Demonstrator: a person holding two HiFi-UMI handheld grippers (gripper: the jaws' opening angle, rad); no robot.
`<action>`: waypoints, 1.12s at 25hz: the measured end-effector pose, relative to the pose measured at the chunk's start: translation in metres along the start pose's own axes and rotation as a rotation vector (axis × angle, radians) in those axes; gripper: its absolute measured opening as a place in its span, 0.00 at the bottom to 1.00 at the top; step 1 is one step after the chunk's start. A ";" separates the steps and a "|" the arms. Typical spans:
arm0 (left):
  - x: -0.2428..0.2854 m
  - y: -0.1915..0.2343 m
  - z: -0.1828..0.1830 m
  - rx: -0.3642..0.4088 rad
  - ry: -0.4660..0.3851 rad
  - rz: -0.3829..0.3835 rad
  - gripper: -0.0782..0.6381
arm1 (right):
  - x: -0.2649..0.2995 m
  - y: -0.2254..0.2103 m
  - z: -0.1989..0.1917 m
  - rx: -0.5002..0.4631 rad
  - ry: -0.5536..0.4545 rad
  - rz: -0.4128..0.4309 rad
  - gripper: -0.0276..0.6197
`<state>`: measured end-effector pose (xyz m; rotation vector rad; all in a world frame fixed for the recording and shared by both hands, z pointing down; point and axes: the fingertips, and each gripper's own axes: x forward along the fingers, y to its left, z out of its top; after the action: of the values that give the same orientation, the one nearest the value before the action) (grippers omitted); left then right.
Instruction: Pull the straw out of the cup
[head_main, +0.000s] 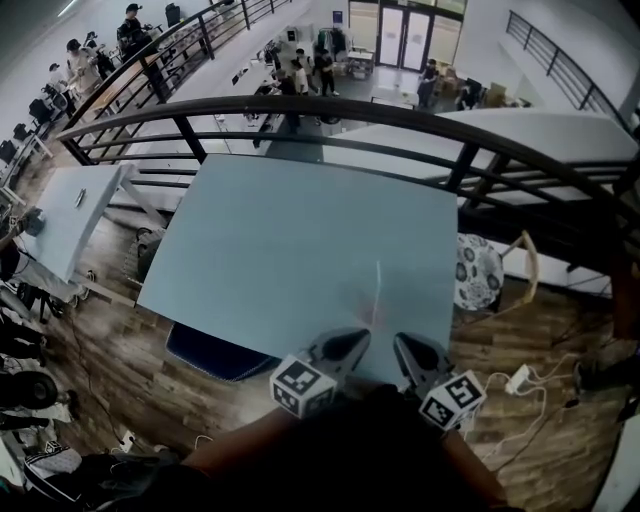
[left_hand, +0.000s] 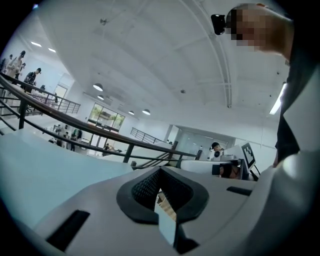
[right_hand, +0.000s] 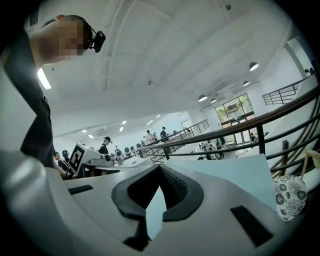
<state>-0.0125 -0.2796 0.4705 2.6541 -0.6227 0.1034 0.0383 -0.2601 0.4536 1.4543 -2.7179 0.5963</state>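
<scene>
A thin pale straw (head_main: 378, 283) lies flat on the light blue table (head_main: 290, 250), just ahead of both grippers. No cup shows in any view. My left gripper (head_main: 350, 342) hovers at the table's near edge, jaws together with nothing between them; in the left gripper view its tips (left_hand: 160, 170) meet over the tabletop. My right gripper (head_main: 406, 346) is beside it, a little right of the straw's near end, and is also shut and empty, with its tips (right_hand: 159, 167) touching. Both point roughly level across the table.
A black curved railing (head_main: 330, 110) runs behind the table, with a drop to a lower floor where people stand. A round patterned stool (head_main: 478, 272) sits off the table's right edge. A white table (head_main: 75, 215) stands to the left. Cables (head_main: 520, 380) lie on the wooden floor.
</scene>
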 end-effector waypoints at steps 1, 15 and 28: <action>0.001 0.003 -0.001 0.002 0.007 0.000 0.13 | 0.003 -0.003 0.001 -0.002 -0.003 -0.001 0.05; 0.020 0.032 0.000 0.044 0.012 0.101 0.13 | 0.025 -0.048 -0.001 -0.015 0.051 0.048 0.06; 0.042 0.084 -0.027 0.014 0.047 0.219 0.13 | 0.060 -0.098 -0.043 0.032 0.145 0.076 0.06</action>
<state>-0.0112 -0.3548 0.5335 2.5799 -0.8986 0.2322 0.0754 -0.3431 0.5364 1.2643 -2.6731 0.7206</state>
